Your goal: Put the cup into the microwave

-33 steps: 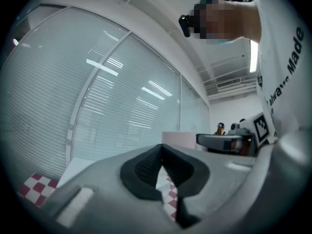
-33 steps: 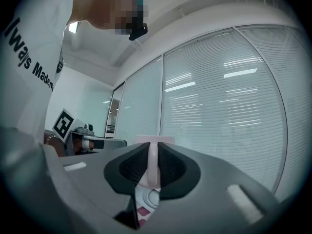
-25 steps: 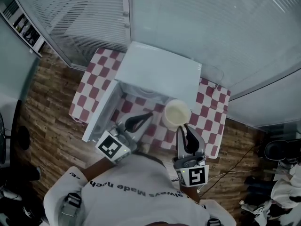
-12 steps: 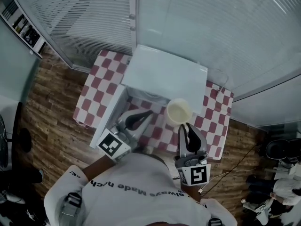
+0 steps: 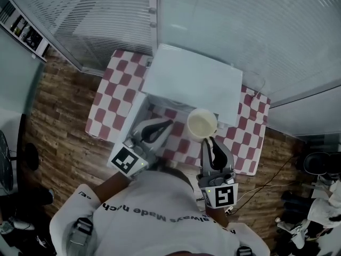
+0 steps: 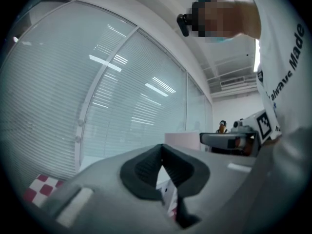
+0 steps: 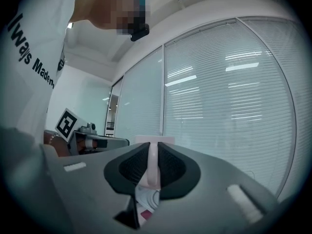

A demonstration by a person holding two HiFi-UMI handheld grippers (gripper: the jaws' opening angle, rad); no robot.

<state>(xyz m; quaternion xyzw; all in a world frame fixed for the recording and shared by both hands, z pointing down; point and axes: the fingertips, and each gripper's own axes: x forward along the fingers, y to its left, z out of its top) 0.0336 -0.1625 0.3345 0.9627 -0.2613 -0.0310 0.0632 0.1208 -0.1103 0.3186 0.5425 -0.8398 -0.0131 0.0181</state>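
On shirt (image 5: pixel 154 213), "always Made"; right gripper (image 5: pixel 209 142) clamps cup (image 5: pixel 201 124).

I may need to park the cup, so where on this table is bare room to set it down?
Bare checkered cloth lies left of the microwave and its open door, and a narrower strip lies right of the cup. Before the microwave opening it is crowded: the left gripper, the right gripper and the cup.

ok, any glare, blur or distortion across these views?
Head view: even light, wide-angle bowing at the glass walls, cup sharp. Left gripper view: strong fisheye, dark corners, bright light streaks on the blinds, left gripper soft up close. Right gripper view: same fisheye and streaks.
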